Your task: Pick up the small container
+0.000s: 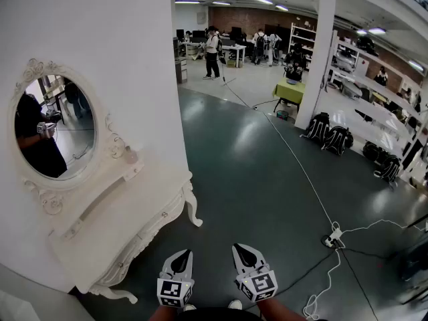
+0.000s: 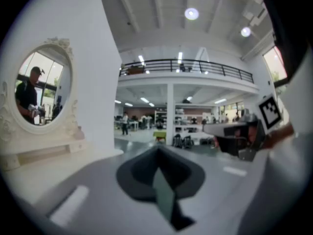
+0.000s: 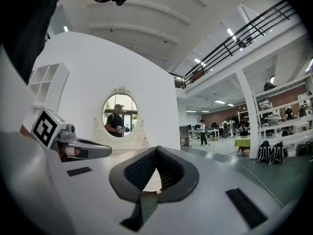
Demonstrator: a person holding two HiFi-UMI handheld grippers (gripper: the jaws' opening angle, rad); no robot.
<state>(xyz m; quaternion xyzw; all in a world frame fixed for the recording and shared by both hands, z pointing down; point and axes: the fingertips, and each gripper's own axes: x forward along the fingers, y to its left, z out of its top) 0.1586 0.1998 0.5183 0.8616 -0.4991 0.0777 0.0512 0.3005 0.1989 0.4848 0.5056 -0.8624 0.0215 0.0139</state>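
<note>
White left gripper and right gripper are hovering empty, jaws pressed together. Reaching the white carved dressing table without opening risks knocking the container.

Small container sitting on the dresser shelf

The small container is resting at the right end of the raised shelf on the white dresser, just beside the lower right of the carved frame of the oval mirror. It is showing only as a pale, pinkish little shape (too small to tell its lid or whether it is upright).
</note>
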